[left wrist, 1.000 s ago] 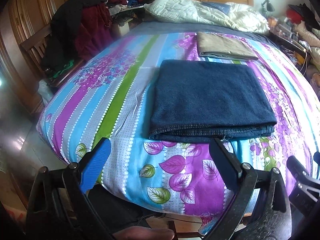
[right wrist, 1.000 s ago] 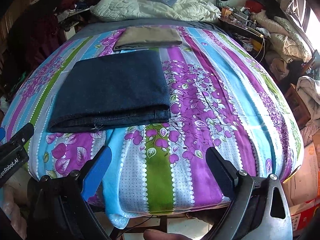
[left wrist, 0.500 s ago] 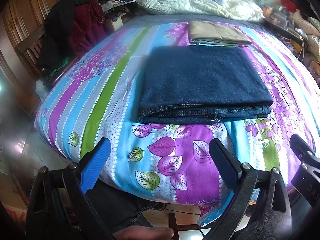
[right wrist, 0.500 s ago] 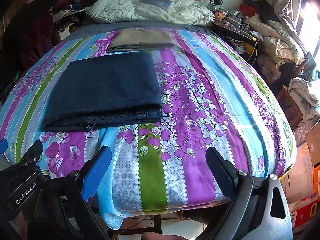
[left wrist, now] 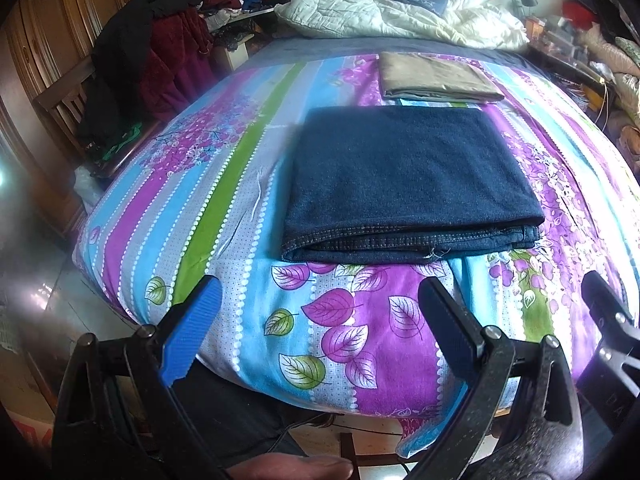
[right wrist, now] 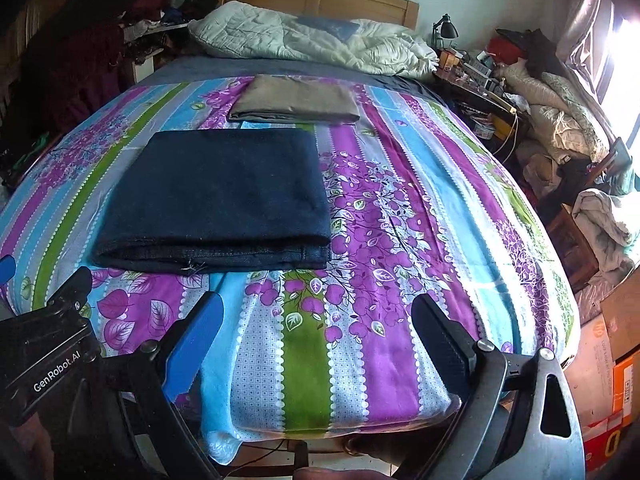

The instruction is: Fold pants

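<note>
Dark blue denim pants [left wrist: 408, 184] [right wrist: 220, 196] lie folded into a flat rectangle on the flowered, striped bedspread [left wrist: 344, 320] [right wrist: 400, 216], their stacked hems facing me. My left gripper [left wrist: 320, 300] hovers open just short of the bed's near edge, in front of the pants and apart from them. Over the foot of the bed, to the right of the pants, my right gripper [right wrist: 316, 316] is also open and holds nothing. The left gripper's body shows at the lower left of the right wrist view.
A folded tan garment [left wrist: 436, 78] [right wrist: 296, 100] lies beyond the jeans. A white quilt [left wrist: 400, 16] is bunched at the headboard. A chair heaped with dark clothes [left wrist: 152, 64] stands left of the bed. Cluttered shelves, bundles and cardboard boxes [right wrist: 612, 368] crowd the right side.
Both grippers have drawn back a little from the bed and stayed open. The folded jeans have not moved.
</note>
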